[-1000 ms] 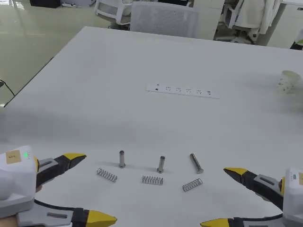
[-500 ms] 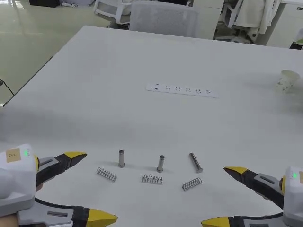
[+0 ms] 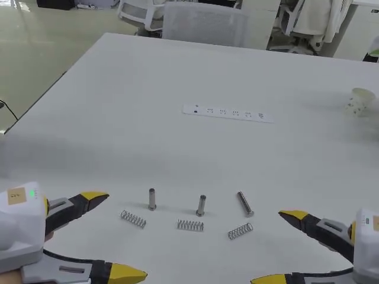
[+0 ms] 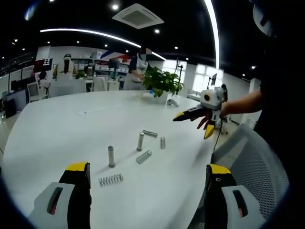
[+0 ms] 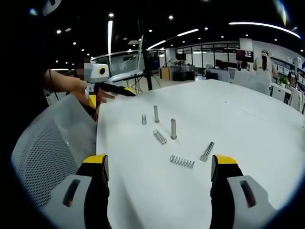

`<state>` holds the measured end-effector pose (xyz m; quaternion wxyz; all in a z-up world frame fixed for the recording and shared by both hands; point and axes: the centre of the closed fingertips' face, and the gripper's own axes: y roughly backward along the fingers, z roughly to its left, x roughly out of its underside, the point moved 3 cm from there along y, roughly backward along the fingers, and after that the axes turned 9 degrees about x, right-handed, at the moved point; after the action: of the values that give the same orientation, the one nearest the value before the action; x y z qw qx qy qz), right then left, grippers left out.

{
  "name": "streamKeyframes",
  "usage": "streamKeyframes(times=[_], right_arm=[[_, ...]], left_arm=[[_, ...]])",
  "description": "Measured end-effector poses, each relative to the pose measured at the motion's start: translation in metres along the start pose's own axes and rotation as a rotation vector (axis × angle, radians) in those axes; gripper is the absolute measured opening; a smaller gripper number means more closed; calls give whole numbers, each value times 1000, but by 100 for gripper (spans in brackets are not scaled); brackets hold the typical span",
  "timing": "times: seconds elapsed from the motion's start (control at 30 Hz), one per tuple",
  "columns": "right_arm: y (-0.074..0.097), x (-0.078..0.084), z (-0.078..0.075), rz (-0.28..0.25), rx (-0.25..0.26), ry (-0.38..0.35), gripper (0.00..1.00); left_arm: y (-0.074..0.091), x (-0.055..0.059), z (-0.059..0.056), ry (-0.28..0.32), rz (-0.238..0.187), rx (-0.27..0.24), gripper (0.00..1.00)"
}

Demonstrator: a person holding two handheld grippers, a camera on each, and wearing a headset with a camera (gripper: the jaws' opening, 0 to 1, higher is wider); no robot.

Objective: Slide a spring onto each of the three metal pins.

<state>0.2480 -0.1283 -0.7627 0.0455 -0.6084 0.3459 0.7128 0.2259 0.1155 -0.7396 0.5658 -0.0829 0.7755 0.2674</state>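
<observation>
No shift: springs point(image 3: 190, 225) on office table point(image 3: 118, 118)

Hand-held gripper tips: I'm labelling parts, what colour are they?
Yellow, on the left hand-held gripper and right hand-held gripper; best in the head view.

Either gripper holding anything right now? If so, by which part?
Nothing held. The left gripper and right gripper are both open and empty; springs and pins sit on the table.
</observation>
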Motion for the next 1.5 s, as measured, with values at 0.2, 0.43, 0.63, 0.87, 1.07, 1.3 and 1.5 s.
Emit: streamKeyframes(times=[0.2,0.43,0.63,0.87,1.07,1.3,1.5], right_arm=[[0,0,-1,7,-2,2,89],[-2,2,-3,14,3,-7,89],[-2,5,0,21,-3,-14,89],[-1,2,-2,13,-2,-16,89],[-1,0,-6,11,7,-14,90],[-4,-15,-16,-10,25,-48,90],[-9,-24,-27,12,36,-91,85]], left_arm=[[-1,0,1,1,6,4,98],[-2,4,1,5,14,8,98],[-2,0,0,8,-9,19,98],[-1,-2,3,25,-32,14,98],[1,-1,6,27,-26,8,98],[1,-2,7,26,-26,2,97],[0,-5,6,20,-31,6,98]])
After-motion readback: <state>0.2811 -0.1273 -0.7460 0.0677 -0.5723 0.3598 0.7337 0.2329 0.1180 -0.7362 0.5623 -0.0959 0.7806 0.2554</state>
